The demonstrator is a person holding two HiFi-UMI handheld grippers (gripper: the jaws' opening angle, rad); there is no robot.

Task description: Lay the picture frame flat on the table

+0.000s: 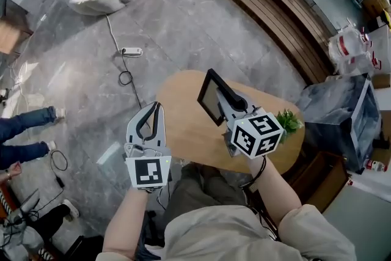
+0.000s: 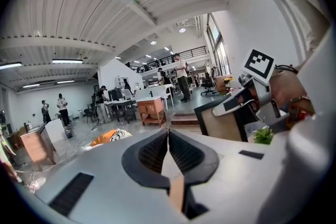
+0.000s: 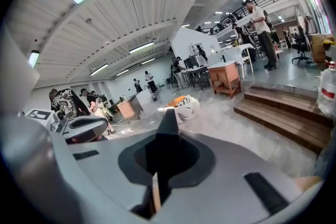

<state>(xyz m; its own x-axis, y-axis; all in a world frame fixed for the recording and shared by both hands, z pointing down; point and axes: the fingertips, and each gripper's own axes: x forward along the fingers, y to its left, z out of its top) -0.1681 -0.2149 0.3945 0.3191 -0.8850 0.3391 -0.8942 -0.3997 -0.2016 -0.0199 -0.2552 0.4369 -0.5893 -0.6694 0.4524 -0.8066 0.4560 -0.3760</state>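
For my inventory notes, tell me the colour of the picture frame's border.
Black. The head view shows the picture frame best.

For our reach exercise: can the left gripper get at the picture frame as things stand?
Probably yes: the picture frame is held up by the right gripper, with open air between it and the shut left gripper.

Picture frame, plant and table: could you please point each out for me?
picture frame (image 1: 209,98), head view, on its pane.
plant (image 1: 287,121), head view, on its leaves.
table (image 1: 183,110), head view, on its bare top.
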